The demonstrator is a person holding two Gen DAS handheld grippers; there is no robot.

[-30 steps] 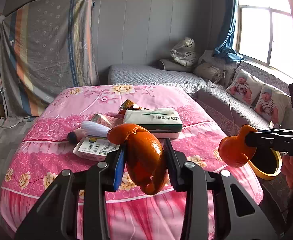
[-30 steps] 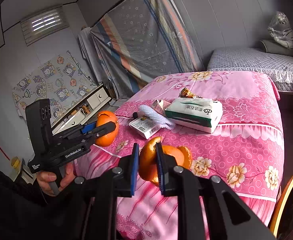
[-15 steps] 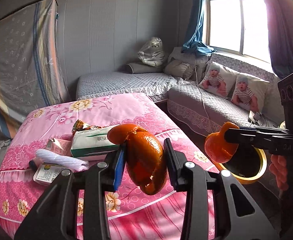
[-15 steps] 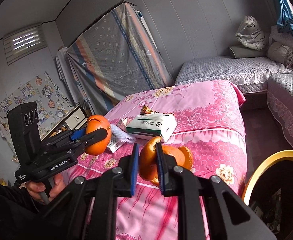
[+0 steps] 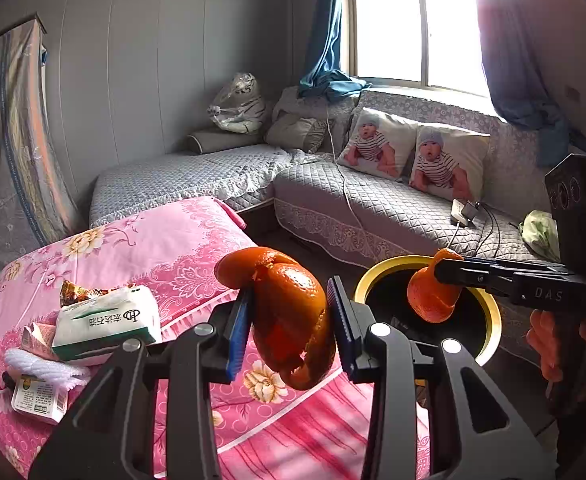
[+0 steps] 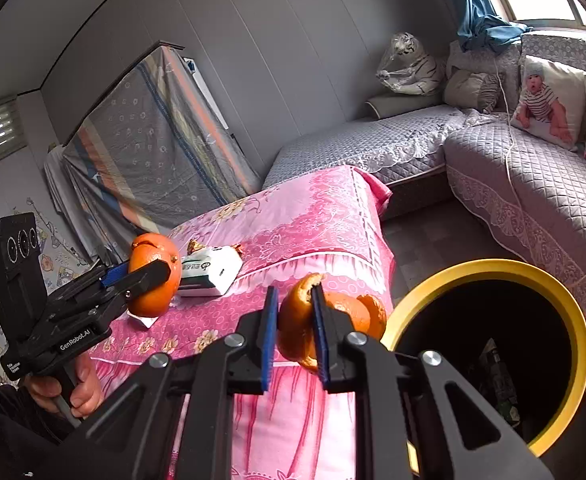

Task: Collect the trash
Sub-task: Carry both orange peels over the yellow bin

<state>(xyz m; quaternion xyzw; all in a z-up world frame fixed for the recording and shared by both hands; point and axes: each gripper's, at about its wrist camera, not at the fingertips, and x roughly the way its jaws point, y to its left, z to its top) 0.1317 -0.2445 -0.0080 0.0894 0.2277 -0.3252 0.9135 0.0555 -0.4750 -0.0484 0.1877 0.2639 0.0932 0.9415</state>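
My left gripper [image 5: 289, 320] is shut on a curled piece of orange peel [image 5: 289, 312] and holds it above the pink table's right edge. It also shows in the right wrist view [image 6: 149, 276] with its peel [image 6: 155, 276]. My right gripper [image 6: 295, 328] is shut on another piece of orange peel [image 6: 297, 320], held at the left rim of the yellow-rimmed black trash bin [image 6: 573, 320]. In the left wrist view the right gripper [image 5: 441, 272] holds its peel [image 5: 433, 300] over the bin's [image 5: 493, 316] opening.
On the pink floral table [image 5: 165, 248] lie a tissue pack [image 5: 107, 320], a crumpled wrapper [image 5: 75, 290], a white roll [image 5: 37, 366] and a small labelled packet [image 5: 39, 398]. A grey quilted sofa [image 5: 373, 208] with baby-print cushions stands behind the bin.
Both grippers have swung right with their peel, away from the table's middle and toward the bin. The right gripper's peel now hangs over the bin's opening.
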